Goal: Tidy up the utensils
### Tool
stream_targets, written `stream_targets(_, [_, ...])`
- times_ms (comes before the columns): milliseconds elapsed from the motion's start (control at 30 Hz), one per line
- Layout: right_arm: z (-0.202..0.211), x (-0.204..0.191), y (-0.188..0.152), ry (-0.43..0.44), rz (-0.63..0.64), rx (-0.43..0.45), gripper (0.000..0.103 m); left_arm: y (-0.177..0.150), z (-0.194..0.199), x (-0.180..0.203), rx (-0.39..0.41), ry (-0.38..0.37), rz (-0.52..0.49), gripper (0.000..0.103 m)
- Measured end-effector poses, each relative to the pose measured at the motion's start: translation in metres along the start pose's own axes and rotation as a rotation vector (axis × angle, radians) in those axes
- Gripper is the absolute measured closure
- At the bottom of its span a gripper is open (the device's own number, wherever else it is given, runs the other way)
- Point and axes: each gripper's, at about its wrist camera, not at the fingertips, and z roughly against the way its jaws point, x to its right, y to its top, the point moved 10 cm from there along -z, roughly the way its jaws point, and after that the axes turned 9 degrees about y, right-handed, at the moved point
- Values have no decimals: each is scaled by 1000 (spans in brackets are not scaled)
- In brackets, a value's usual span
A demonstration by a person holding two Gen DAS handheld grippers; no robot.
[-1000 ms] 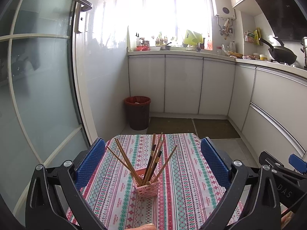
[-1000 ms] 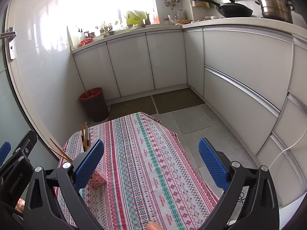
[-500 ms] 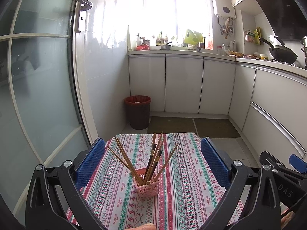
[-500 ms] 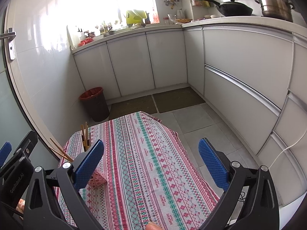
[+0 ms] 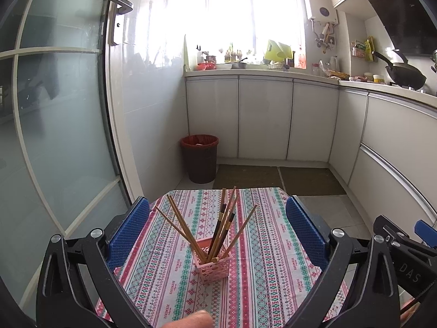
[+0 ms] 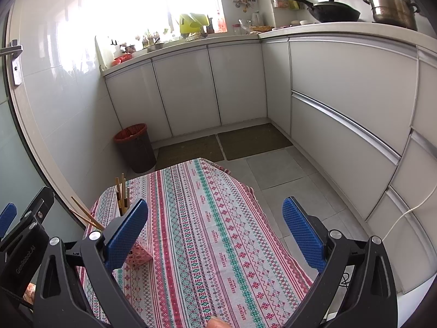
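A small pink lattice holder [image 5: 213, 264] stands on the striped tablecloth [image 5: 262, 246], with several wooden chopsticks [image 5: 218, 227] fanned out of it. My left gripper [image 5: 217, 231] is open, its blue pads on either side of the holder and short of it. In the right wrist view the holder [image 6: 137, 255] shows at the left, partly behind the left blue pad [image 6: 125, 232], with chopsticks [image 6: 121, 194] rising above. My right gripper [image 6: 215, 232] is open over bare tablecloth [image 6: 207, 218], holding nothing.
A dark bin with a red liner [image 5: 200, 158] stands on the floor beyond the table. White cabinets [image 5: 265, 117] run along the back and right. A glass door [image 5: 54, 125] is at the left. A fingertip [image 5: 191, 321] shows at the bottom edge.
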Motion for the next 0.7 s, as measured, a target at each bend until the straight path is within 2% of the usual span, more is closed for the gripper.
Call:
stream_targets(233, [0,0,-1,-1,-1,0,7,0,-1,-1,-6,-5,9,7])
stream_targets(567, [-3,-1,-2,9,-7,-12,7,3,4,5,47,-21,-21,14])
stream_targets(700, [-4,-1,-3,15,-3,-13,7,2,4,7,41,-22,-21,12])
